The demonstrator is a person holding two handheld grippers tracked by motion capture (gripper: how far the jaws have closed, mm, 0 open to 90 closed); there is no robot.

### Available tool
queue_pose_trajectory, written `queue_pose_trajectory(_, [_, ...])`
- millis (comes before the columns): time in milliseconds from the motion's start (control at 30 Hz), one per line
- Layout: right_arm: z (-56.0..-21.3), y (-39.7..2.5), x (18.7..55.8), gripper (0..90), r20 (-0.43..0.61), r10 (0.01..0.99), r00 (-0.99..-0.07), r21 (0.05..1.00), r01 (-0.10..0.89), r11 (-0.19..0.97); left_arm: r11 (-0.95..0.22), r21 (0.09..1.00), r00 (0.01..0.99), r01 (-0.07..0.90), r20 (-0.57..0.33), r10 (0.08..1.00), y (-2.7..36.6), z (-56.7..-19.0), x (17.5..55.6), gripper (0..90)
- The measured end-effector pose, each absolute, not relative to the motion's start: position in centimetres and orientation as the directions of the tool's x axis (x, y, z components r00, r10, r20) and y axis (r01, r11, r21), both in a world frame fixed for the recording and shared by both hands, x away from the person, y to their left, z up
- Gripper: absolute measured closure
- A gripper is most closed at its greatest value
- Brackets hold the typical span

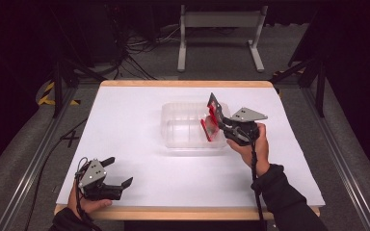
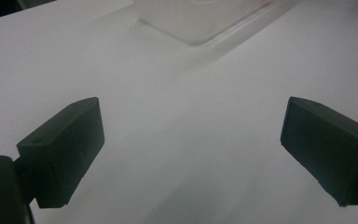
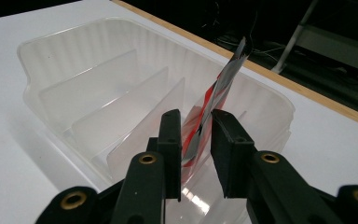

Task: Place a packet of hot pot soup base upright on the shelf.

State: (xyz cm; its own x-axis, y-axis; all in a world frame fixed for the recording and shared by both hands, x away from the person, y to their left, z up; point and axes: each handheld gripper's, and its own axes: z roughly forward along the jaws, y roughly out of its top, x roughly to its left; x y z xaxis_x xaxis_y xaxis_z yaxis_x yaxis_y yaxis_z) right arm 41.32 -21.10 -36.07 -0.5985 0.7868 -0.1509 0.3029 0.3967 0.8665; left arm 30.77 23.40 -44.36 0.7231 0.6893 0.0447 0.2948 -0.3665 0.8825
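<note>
A clear plastic tray (image 1: 173, 109) with several upright dividers stands in the middle of the white table (image 1: 135, 125). My right gripper (image 1: 220, 126) is at the tray's right end, shut on a red and silver packet (image 1: 213, 111) that stands on edge and sticks up above the rim. In the right gripper view the packet (image 3: 224, 79) rises between my right gripper's (image 3: 196, 122) jaws, its lower part down in the end compartment of the tray (image 3: 51, 42). My left gripper (image 1: 119, 171) rests near the table's front left corner, open and holding nothing (image 2: 191, 135).
The table's wooden front edge (image 1: 183, 212) is close to the left hand. A corner of the tray (image 2: 191, 23) lies far ahead of the left jaws. Behind the table are a grey metal stand (image 1: 219, 33) and floor cables (image 1: 139, 53).
</note>
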Motion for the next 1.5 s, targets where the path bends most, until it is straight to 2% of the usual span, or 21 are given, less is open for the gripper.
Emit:
queue_pose_trajectory(300, [-35.1, -21.6, 40.6, 67.1, -0.231, 0.757, -0.611, 0.847, 0.257, 0.466, -0.377, 0.879, 0.719, 0.294, 0.056, 0.693, 23.3, -44.4, 30.8, 7.3])
queue_pose_trajectory(667, [-34.0, -22.5, 39.5, 66.1, -0.295, 0.695, -0.655, 0.807, 0.219, 0.549, -0.405, 0.864, 0.695, 0.298, 0.095, 0.713, 23.2, -44.5, 30.8, 9.1])
queue_pose_trajectory(1300, [-34.5, -25.3, 37.1, 63.1, -0.350, 0.651, -0.674, 0.776, 0.181, 0.604, -0.428, 0.851, 0.692, 0.304, 0.112, 0.714, 23.2, -44.6, 30.8, 8.6])
queue_pose_trajectory(1500, [-35.2, -26.3, 36.4, 57.3, -0.371, 0.635, -0.678, 0.766, 0.162, 0.621, -0.432, 0.848, 0.685, 0.306, 0.118, 0.718, 23.0, -44.7, 30.8, 7.9])
